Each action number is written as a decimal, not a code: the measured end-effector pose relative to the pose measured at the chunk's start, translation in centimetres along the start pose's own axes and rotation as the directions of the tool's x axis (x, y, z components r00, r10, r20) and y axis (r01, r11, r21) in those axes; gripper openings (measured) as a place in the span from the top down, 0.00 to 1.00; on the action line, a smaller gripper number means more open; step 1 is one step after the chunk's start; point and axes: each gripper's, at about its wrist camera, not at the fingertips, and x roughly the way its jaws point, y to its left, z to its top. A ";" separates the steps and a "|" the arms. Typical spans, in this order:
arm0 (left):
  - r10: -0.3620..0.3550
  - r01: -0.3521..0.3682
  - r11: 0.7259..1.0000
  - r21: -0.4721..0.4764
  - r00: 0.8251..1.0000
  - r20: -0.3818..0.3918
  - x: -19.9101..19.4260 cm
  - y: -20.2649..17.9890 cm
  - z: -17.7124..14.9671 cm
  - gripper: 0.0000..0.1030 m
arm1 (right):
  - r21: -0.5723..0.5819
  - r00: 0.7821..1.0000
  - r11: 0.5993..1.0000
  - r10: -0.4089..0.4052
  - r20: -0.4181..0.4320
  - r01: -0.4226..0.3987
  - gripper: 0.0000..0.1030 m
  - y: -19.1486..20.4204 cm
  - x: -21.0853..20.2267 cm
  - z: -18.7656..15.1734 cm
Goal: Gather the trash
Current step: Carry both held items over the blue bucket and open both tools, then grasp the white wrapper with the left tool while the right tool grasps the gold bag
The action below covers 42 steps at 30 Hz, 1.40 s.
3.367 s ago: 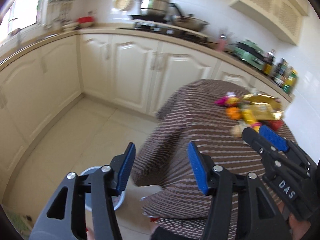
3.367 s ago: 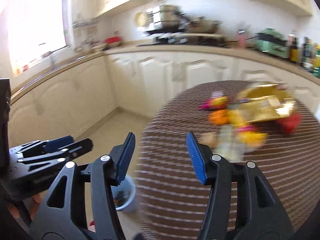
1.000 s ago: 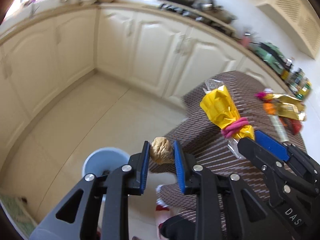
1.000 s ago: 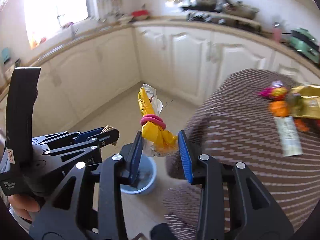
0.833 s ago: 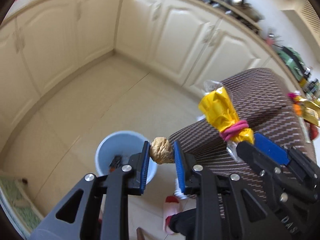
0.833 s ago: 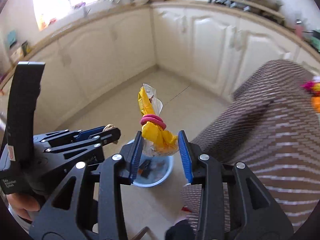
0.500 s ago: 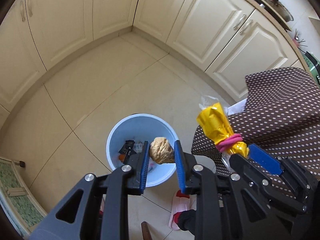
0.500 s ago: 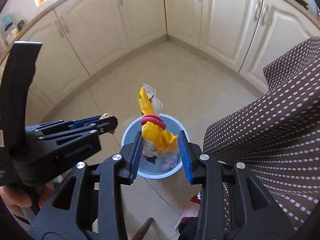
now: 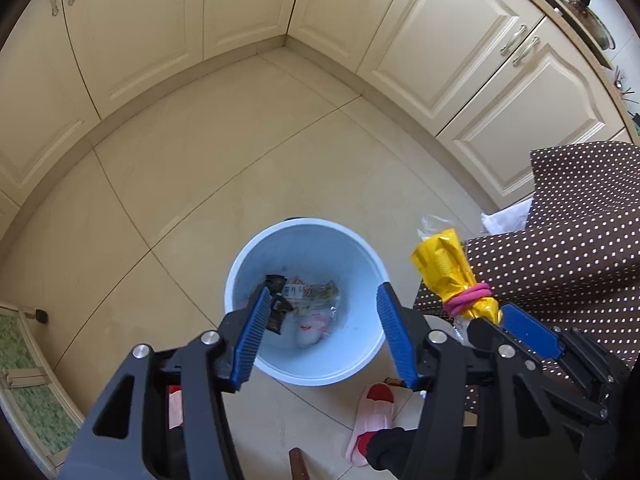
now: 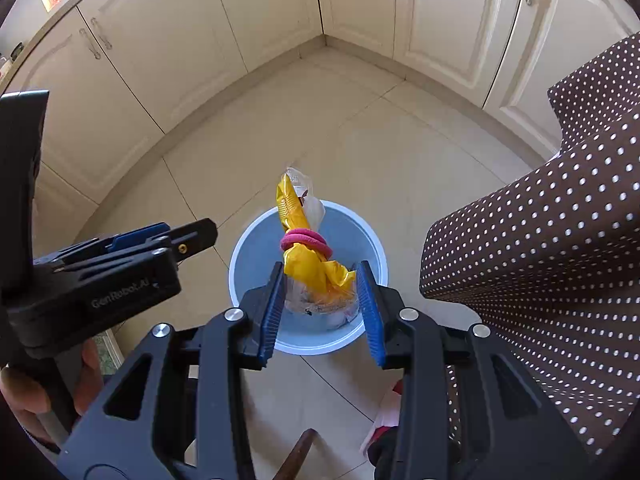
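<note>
A light blue trash bin (image 9: 352, 364) stands on the tiled floor, with wrappers (image 9: 310, 294) and other trash inside. My left gripper (image 9: 320, 312) hangs open and empty right above the bin. My right gripper (image 10: 320, 280) is above the bin (image 10: 256, 252) too, its jaws still touching a yellow wrapper bag (image 10: 308, 256) tied with a pink hair band (image 10: 305, 240). The same bag (image 9: 452, 276) shows at the right in the left wrist view, at the right gripper's tip. The left gripper (image 10: 184, 240) shows at the left in the right wrist view.
A table with a brown dotted cloth (image 9: 580, 248) stands to the right of the bin. Cream cabinets (image 9: 452, 36) line the far walls. A red and white slipper (image 9: 372, 416) lies on the floor near the bin. A green mat (image 9: 24, 384) lies at the left.
My left gripper has opened and the brown crumpled lump it held is gone from between its fingers. Both grippers have moved further over the bin. The right gripper's jaws have widened slightly around the yellow bag.
</note>
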 end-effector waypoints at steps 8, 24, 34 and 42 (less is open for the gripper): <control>0.001 -0.002 0.999 -0.034 1.000 -0.007 0.1 1.3 0.0 0.46 | 0.006 1.000 1.000 0.003 -0.020 -0.003 0.65 0.2 1.7 0.4; 0.010 -0.011 0.996 -0.090 1.000 -0.010 0.5 2.8 0.4 0.45 | 0.035 1.000 0.999 0.018 0.010 -0.019 0.54 1.1 3.8 1.7; 0.016 -0.015 0.997 -0.076 1.000 0.012 -1.3 3.1 -0.1 0.43 | 0.027 1.000 1.000 0.004 0.012 -0.005 0.54 0.9 2.5 1.2; 0.015 -0.011 1.000 -0.026 0.990 0.142 -7.7 0.2 -0.4 0.43 | 0.013 0.991 1.000 -0.008 0.132 0.006 0.54 0.1 -5.5 1.2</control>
